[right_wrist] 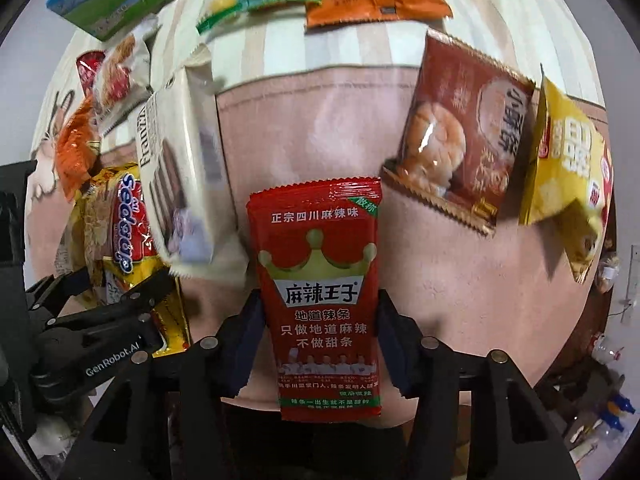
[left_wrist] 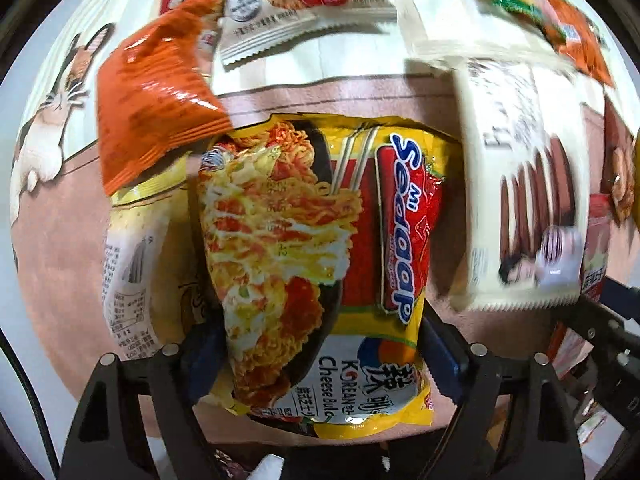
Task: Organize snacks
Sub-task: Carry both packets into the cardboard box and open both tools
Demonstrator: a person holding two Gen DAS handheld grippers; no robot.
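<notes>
Mid-sort on the pink cloth-covered surface (right_wrist: 460,280). Left gripper (left_wrist: 320,354) fingers clamp the big yellow "Sedaap" Korean cheese noodle pack (left_wrist: 320,248), frame centre. Right gripper (right_wrist: 318,330) fingers pinch the smaller red foil sachet with the crown logo (right_wrist: 320,292), lower centre. Next, I'd judge: carry each to its group, then release. Cream "Franzzi" biscuit pack (right_wrist: 180,184) lies centre-left

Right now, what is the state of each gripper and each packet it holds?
Left gripper: shut on noodle pack.
Noodle pack: gripped across its width, above the pink mat.
Right gripper: shut on red packet.
Red packet: gripped, sealed.
</notes>
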